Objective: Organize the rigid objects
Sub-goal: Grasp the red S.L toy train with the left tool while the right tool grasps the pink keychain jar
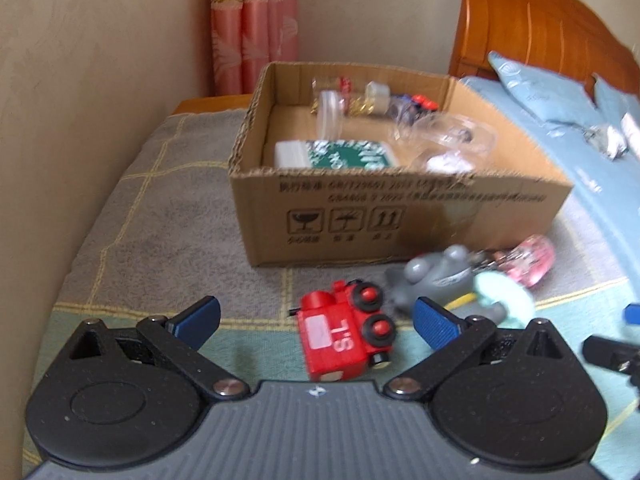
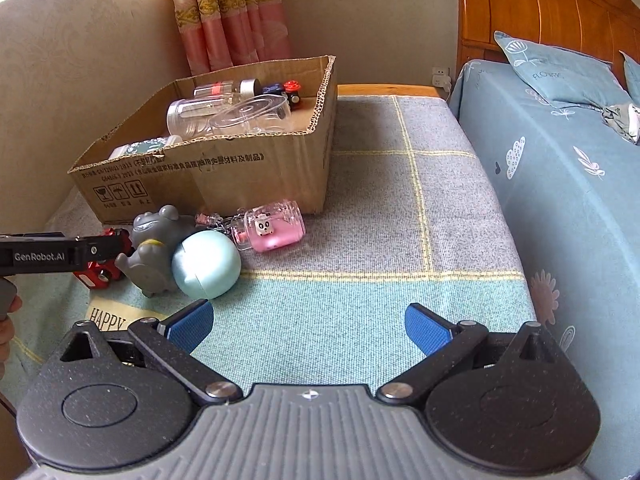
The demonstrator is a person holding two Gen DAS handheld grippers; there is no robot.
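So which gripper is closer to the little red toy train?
Left. The left gripper hangs open right over the red toy train. The right gripper is open over bare blanket, off to the train's right.

I see beige patterned walls (image 2: pixel 80 40) meeting at a corner where pink curtains (image 2: pixel 232 20) with gold trim hang. A carved orange wooden headboard (image 2: pixel 540 8) stands at right, above a bed in blue floral sheets (image 2: pixel 560 168) with a matching pillow (image 2: pixel 560 72). Daylight looks soft.

"GenRobot.AI" on left tool (image 2: pixel 60 256); "HAPPY" on blanket (image 2: pixel 107 318); "S.1", inverted, on red train (image 1: pixel 344 336).
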